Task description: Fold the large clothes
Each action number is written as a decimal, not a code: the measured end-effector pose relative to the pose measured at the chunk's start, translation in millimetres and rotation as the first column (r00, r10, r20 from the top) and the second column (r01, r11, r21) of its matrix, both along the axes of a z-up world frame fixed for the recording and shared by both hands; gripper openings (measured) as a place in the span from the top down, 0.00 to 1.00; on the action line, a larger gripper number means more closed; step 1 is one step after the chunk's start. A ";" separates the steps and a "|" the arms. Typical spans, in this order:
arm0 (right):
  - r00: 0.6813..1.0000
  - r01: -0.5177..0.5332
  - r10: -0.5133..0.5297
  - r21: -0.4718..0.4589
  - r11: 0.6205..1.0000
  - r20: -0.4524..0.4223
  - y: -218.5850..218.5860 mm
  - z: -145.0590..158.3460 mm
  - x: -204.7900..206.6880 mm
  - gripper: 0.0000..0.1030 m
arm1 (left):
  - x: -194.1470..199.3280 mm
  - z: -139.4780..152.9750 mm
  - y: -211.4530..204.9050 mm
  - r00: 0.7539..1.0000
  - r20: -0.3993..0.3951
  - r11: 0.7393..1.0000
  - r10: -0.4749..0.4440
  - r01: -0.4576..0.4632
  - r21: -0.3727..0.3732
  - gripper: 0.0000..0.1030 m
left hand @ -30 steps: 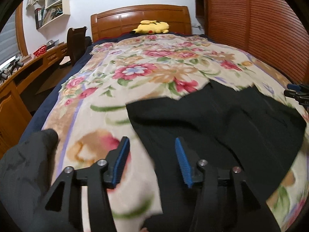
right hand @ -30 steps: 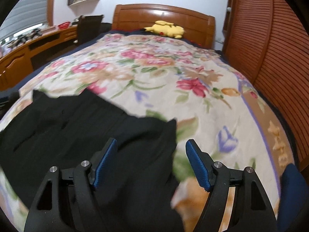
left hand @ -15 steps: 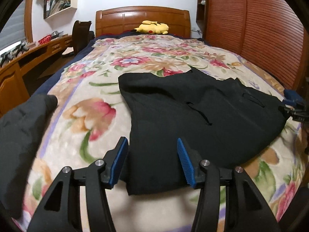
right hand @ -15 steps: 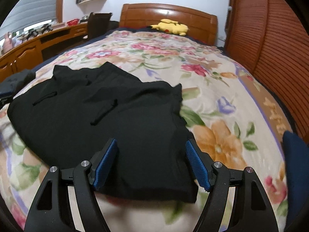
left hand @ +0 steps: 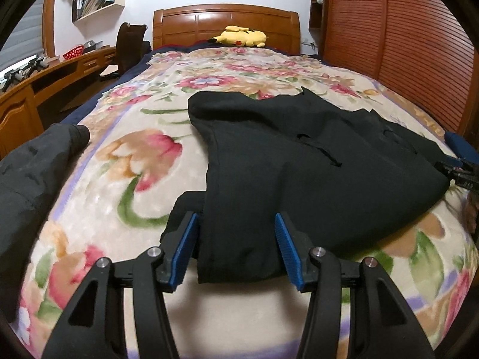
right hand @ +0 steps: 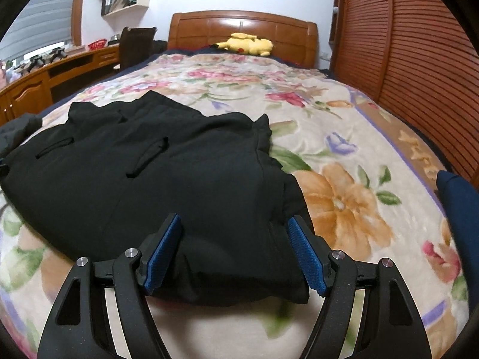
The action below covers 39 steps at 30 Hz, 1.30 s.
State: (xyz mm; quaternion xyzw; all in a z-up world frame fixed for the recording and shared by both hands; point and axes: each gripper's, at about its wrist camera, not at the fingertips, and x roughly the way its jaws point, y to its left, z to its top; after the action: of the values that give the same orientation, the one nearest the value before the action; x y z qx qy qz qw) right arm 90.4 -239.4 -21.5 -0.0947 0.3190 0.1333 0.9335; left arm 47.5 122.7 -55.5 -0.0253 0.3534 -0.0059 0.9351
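A black garment (left hand: 299, 164) lies spread on the floral bedspread (left hand: 119, 179), pocket slits facing up. My left gripper (left hand: 236, 246) is open over its near left corner, and the hem lies between the blue pads without being pinched. In the right wrist view the same garment (right hand: 179, 173) fills the left half. My right gripper (right hand: 236, 249) is open over the near right corner, with folded cloth between its pads and no squeeze showing. The right gripper's tip (left hand: 458, 173) shows at the far right edge of the left wrist view.
A dark grey garment (left hand: 27, 179) lies at the bed's left edge, a blue cushion (right hand: 458, 203) at the right edge. A yellow plush toy (left hand: 241, 36) rests by the headboard. A wooden desk (left hand: 45, 80) and chair (left hand: 130, 45) stand left; a slatted wooden wall (left hand: 404, 45) stands right.
Both grippers have drawn back toward the bed's near edge and sunk lower. The black garment, blurred and shifting a second ago, now lies still and flat. Jaws stay equally wide.
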 end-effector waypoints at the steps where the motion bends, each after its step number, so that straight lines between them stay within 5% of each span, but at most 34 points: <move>1: 1.000 -0.003 0.003 0.007 1.000 -0.001 -1.1 1.3 0.7 0.27 | -0.2 -1.9 1.4 1.000 -0.004 1.000 0.000 0.000 -0.003 0.49; 12: 0.996 0.020 -0.012 0.092 0.996 -0.085 -15.7 -3.9 11.4 0.15 | 0.3 -9.7 -4.7 1.000 -0.022 1.000 0.010 -0.010 0.002 0.47; 25: 0.977 0.015 0.011 0.117 0.993 -0.214 -18.8 -19.1 20.8 0.14 | 1.0 -14.9 -3.1 0.999 -0.043 1.000 0.009 -0.010 -0.019 0.47; 33: 0.963 -0.067 0.109 0.172 0.983 -0.246 -13.5 -19.3 10.6 0.48 | 0.5 -15.9 -3.9 0.999 -0.045 1.000 0.010 -0.011 -0.002 0.47; 39: 0.971 -0.070 0.101 0.146 0.987 -0.218 -6.1 -18.6 6.2 0.51 | 2.3 -14.2 -4.6 0.998 -0.056 1.000 -0.004 0.004 -0.003 0.50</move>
State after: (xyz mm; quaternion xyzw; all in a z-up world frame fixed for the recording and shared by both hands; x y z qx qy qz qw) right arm 96.5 -245.5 -40.1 -0.0285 0.4084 0.2049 0.8890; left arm 49.8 118.1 -69.7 -0.0261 0.3794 -0.0075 0.9248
